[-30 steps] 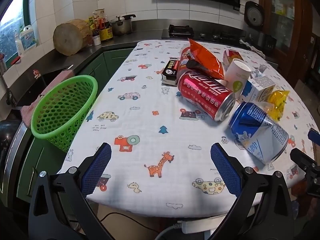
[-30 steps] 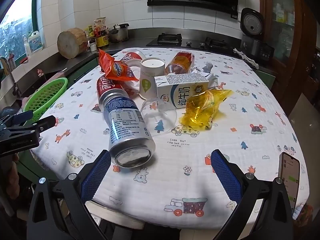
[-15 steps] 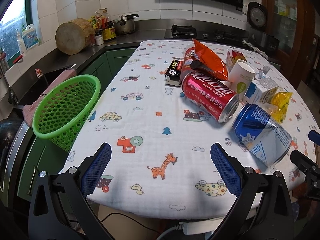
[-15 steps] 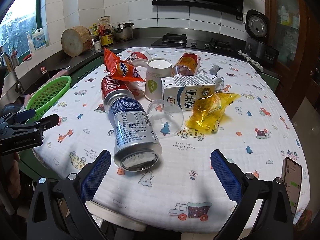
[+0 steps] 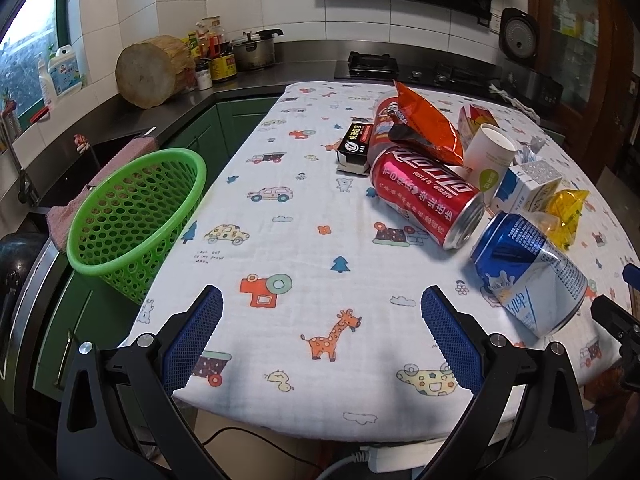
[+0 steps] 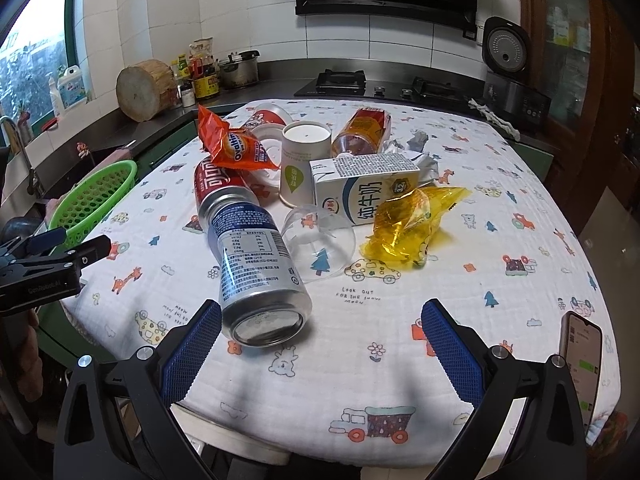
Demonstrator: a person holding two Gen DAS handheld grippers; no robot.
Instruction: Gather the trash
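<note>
Trash lies heaped on the patterned tablecloth (image 5: 280,264): a red can (image 5: 428,198) on its side, a blue-and-white can (image 6: 256,264) also lying down, an orange snack bag (image 6: 236,148), a paper cup (image 6: 302,164), a milk carton (image 6: 366,192), a clear plastic cup (image 6: 320,248) and a yellow wrapper (image 6: 408,224). A green mesh basket (image 5: 132,216) hangs off the table's left edge. My left gripper (image 5: 322,336) is open over the near edge, holding nothing. My right gripper (image 6: 320,344) is open too, its left finger just beside the blue can's base.
A phone (image 6: 580,360) lies at the table's near right corner. A black box (image 5: 356,146) and a plastic bottle (image 6: 364,132) sit further back. Behind the table runs a counter with a wooden block (image 5: 150,70), pot (image 5: 254,48) and stove (image 6: 340,80).
Both grippers have eased a little forward and up, so the trash and the basket sit slightly lower and nearer in view. Nothing was grasped or moved.
</note>
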